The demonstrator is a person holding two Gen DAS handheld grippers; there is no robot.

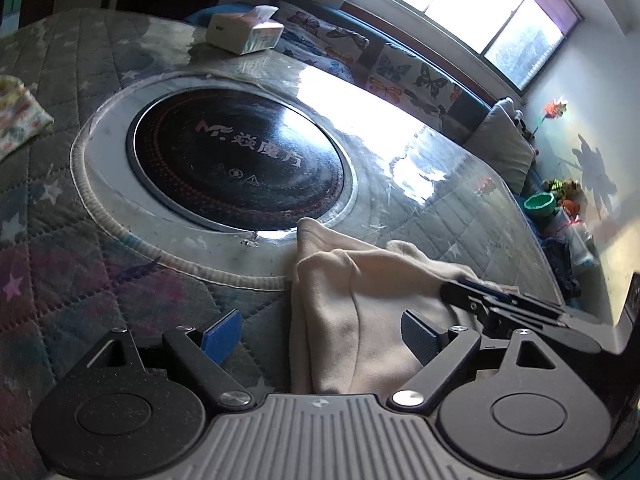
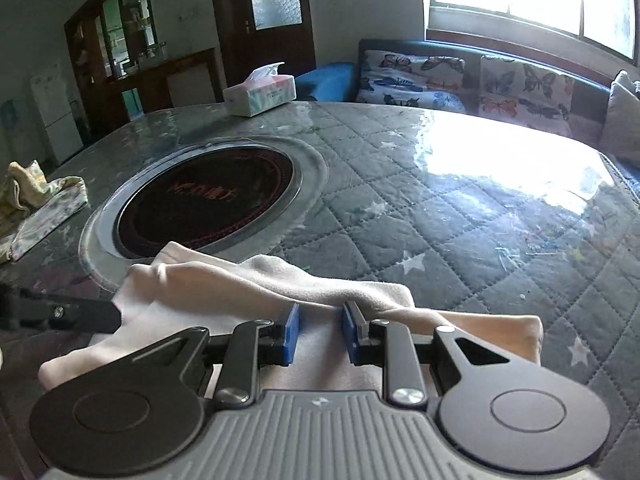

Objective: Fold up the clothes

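Both your grippers work one cream garment [image 2: 248,284] at the table's near edge: left gripper [image 1: 320,332] spread wide, right gripper [image 2: 320,332] part-open astride a fold; smooth it flat.

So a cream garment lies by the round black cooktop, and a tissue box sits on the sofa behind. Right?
Nearly. The cream garment does lie by the round black cooktop, but the tissue box sits on the quilted table, at its far edge, not the sofa. The right wrist view shows it.

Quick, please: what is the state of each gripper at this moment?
Left gripper: open, jaws wide apart over the cream garment, gripping nothing.
Right gripper: open, a narrow gap between its pads, garment beneath, not pinched.
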